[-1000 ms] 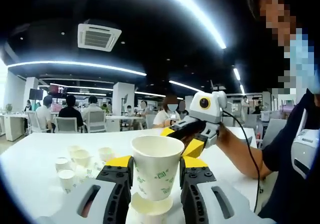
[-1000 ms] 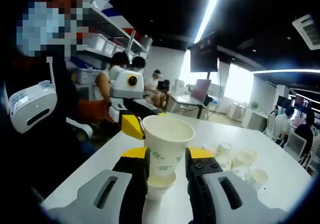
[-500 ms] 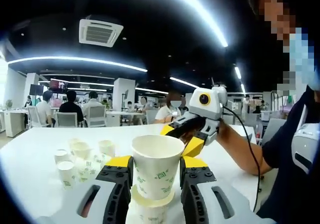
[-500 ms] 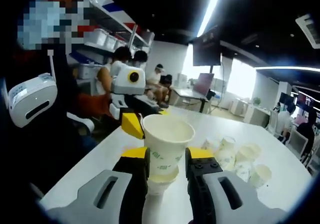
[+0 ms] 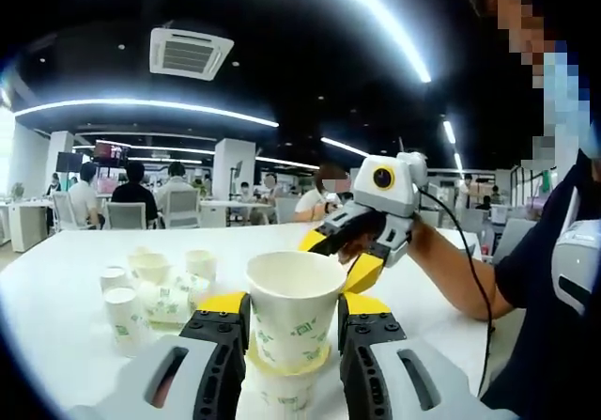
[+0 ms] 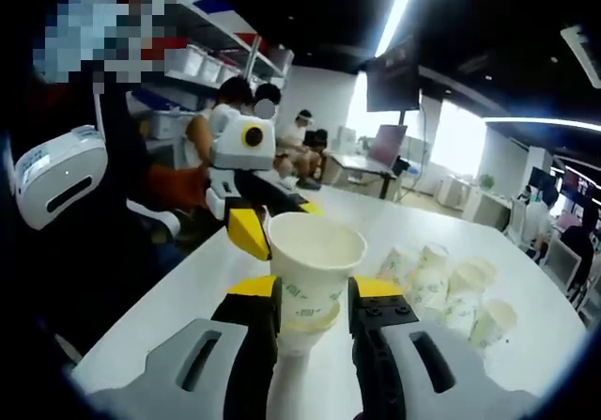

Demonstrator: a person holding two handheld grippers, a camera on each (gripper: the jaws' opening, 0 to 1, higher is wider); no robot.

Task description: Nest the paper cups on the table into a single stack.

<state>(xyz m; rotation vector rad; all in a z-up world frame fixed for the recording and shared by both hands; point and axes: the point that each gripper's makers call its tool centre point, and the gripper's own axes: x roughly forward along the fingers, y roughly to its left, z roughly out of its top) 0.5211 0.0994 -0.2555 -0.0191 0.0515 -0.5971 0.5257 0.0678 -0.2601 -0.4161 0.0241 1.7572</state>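
White paper, printed with green marks: the upper cup [image 5: 293, 309] is sitting between the jaws of the left gripper [image 5: 293, 340], which is clenching it by the sides. Its base is dipping into the mouth of a lower cup [image 5: 282, 394] beneath it. In the right gripper view the right gripper [image 6: 310, 324] is grasping a cup [image 6: 314, 272] the same way, with another cup's rim [image 6: 302, 324] just under it. Each gripper is showing in the other's view: the right one [image 5: 362, 251] beyond the held cup, the left one [image 6: 246, 223] just behind it. Loose cups [image 5: 150, 288] are clustering together on the white table [image 5: 56, 298], some upright and some lying tipped, toward its far edge in the left gripper view.
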